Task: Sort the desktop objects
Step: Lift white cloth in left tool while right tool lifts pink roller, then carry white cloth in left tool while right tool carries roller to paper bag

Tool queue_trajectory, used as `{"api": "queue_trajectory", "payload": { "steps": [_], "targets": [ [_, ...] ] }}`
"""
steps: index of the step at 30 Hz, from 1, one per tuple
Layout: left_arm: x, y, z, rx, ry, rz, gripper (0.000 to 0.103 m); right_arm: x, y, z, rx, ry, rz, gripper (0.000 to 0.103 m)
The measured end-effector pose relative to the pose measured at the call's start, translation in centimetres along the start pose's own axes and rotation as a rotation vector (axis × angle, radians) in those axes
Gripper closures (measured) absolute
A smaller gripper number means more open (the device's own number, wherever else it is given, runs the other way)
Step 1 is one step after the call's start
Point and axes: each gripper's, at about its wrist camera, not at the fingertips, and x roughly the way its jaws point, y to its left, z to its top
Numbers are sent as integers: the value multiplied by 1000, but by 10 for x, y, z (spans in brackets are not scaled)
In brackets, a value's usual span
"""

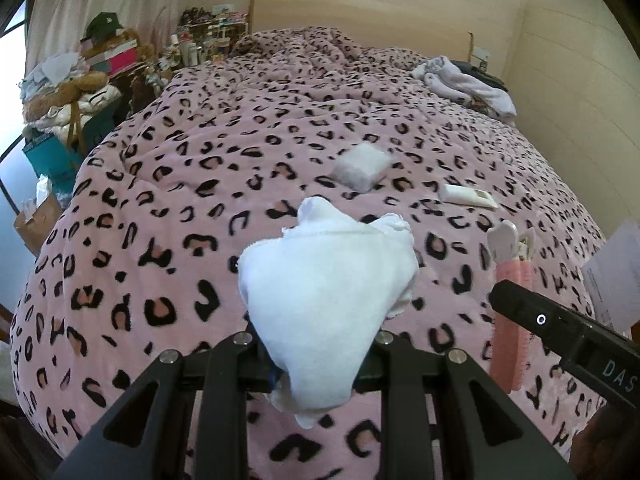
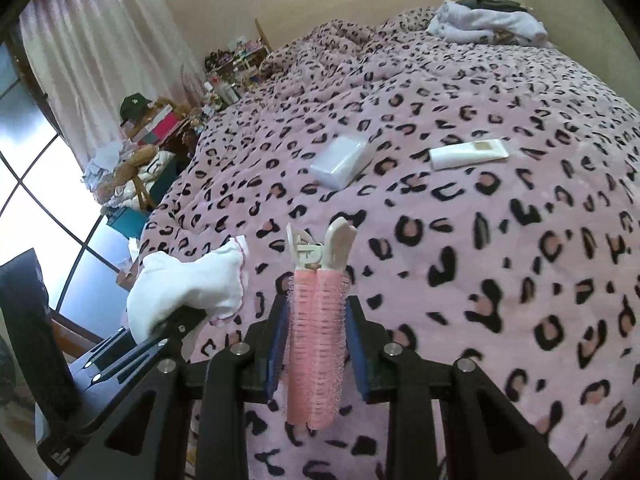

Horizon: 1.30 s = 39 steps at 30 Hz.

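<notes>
Pinched in left gripper [image 1: 320, 344]: crumpled white cloth [image 1: 328, 280], lifted at 6 o'clock. Clamped in right gripper [image 2: 316, 344]: pink velcro hair-roller clip [image 2: 316, 320]. Carrying step, likely; destinations unclear. Farther, on pink leopard-print blanket [image 1: 160, 208]: clear plastic packet [image 1: 362, 166] at 12, white tube [image 1: 468, 196] at 1.

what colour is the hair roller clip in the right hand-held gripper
Pink rollers with a cream clip; clearest in the right wrist view.

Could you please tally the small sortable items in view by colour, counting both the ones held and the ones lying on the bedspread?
White: 3, the cloth in the left gripper, the packet, the tube
Pink: 1, the hair roller clip in the right gripper
Total: 4
</notes>
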Motion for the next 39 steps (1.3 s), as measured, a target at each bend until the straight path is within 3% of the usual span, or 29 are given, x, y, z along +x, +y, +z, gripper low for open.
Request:
{"api": "queue_trajectory", "payload": {
  "steps": [11,39],
  "targets": [
    [-22,-47,2,63,-21,-28,79,-42,-27,-1,29,-65,-47,75],
    [-52,-120,2,141,-47,-100,79,-104,-70,-10,94,-154,-93,75]
  ]
}}
